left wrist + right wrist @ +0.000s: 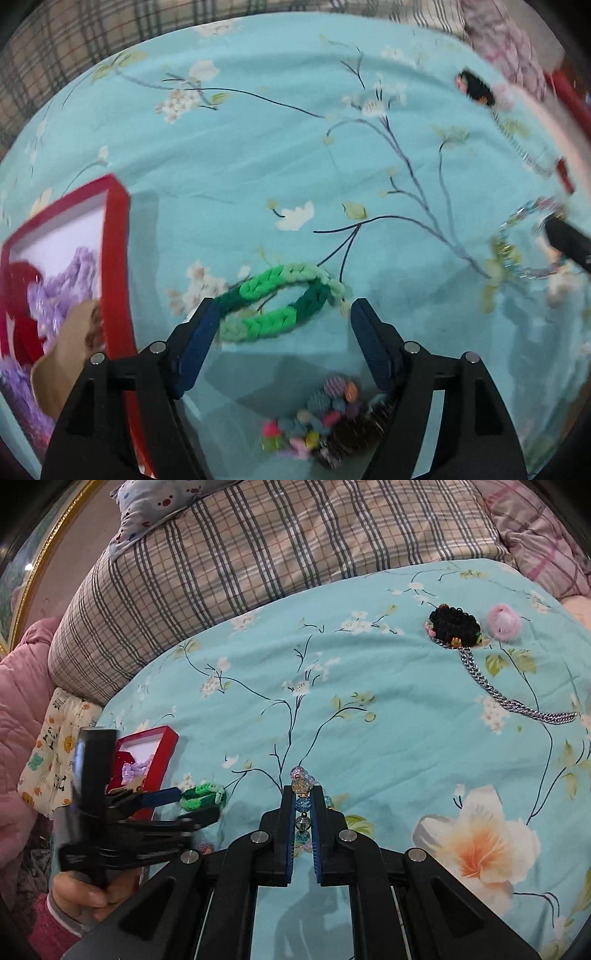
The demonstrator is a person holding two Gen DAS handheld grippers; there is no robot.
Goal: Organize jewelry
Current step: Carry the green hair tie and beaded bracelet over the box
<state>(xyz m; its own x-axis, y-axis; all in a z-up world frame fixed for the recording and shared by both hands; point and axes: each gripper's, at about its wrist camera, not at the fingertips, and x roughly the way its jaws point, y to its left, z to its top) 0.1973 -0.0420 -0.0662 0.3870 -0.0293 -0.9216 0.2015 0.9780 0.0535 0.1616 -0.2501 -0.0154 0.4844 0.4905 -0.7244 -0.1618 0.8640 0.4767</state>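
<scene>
right claw (303, 805) level, clamping beaded bracelet (303, 794); left claw (284, 317) spread wide.

The right gripper (306, 798) is clamped on a glass bead bracelet (303, 788) over the floral blue bedsheet (388, 746). To its left, the left gripper (201, 805) hovers spread beside a green braided bracelet (201, 794), near a red box (157, 753).

both wrist views look down close, sharing the green bracelet (275, 304).
</scene>
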